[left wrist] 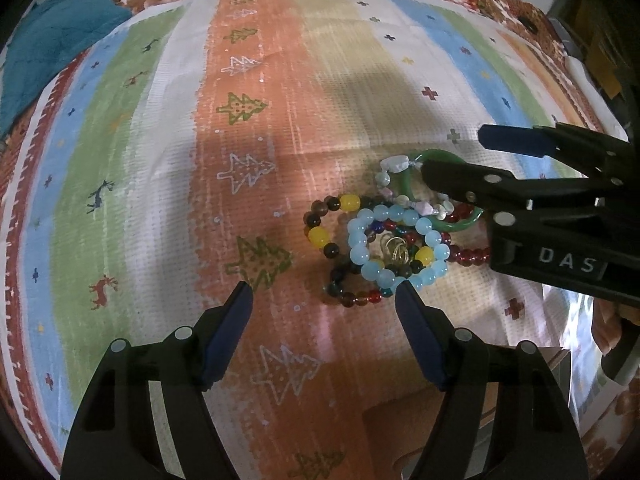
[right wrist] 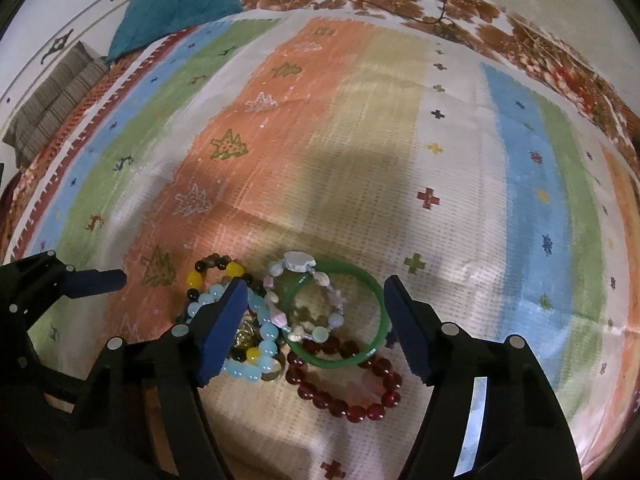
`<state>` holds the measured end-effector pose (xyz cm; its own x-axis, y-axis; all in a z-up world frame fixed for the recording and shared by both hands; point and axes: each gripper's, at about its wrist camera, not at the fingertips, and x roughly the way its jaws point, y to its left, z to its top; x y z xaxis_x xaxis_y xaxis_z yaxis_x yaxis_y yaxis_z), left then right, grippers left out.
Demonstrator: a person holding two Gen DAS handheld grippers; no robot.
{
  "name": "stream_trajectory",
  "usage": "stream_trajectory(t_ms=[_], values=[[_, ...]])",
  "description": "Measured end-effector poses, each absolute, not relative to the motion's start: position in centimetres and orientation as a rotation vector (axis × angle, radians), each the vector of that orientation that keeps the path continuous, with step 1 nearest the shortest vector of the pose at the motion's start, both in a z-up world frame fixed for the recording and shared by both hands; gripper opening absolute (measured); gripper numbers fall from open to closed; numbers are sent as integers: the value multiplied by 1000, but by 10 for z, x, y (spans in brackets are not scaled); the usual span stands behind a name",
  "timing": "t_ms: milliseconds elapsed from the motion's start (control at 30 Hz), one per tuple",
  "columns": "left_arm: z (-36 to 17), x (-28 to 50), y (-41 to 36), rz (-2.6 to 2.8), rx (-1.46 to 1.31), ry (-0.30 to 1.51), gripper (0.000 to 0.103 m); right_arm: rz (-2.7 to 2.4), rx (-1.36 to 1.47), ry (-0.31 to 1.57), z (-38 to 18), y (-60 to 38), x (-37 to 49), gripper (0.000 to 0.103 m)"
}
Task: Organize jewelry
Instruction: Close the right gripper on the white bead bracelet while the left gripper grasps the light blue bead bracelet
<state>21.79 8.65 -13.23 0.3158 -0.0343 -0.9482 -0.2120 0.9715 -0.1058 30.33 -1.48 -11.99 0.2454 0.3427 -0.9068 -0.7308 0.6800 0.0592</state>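
- Jewelry lies in 1 tangled heap on the striped, patterned cloth that covers the surface; whether a table or a bed is under it I cannot tell.
- Smooth green ring bangle sits at the heap's far side, with a pale bracelet of white and pink shell-like beads lying across it and partly inside it.
- Dark red round-bead bracelet lies nearest the right wrist camera, its upper arc tucked under the bangle.
- Light blue glassy bead bracelet overlaps a bracelet of dark and yellow beads, and thin gold wire pieces rest in the middle of the blue loop; the items overlap, so each likely has to be lifted out 1 at a time.
- Right tongs point steeply down and are spread on either side of the bangle, 1 pad over the blue beads, the other just outside the green rim; neither pad clearly presses on it, which reads as lining up a pinch.
- Left tongs are spread with nothing between them, hovering just short of the heap over the orange stripe, probably waiting or ready to steady the pile.
- Left wrist view alone shows the gold wire pieces clearly; the right wrist view alone shows the whole red bracelet.
- Teal crumpled fabric lies well apart at the cloth's far corner.
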Motion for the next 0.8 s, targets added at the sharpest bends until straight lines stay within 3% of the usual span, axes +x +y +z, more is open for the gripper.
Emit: stream_trajectory(t_ms=[433, 800], values=[[-138, 225, 87, 106, -237, 1252, 66, 762, -407, 1172, -143, -6, 315, 50], [-142, 232, 86, 92, -259, 1253, 46, 764, -413, 1188, -152, -3, 319, 37]])
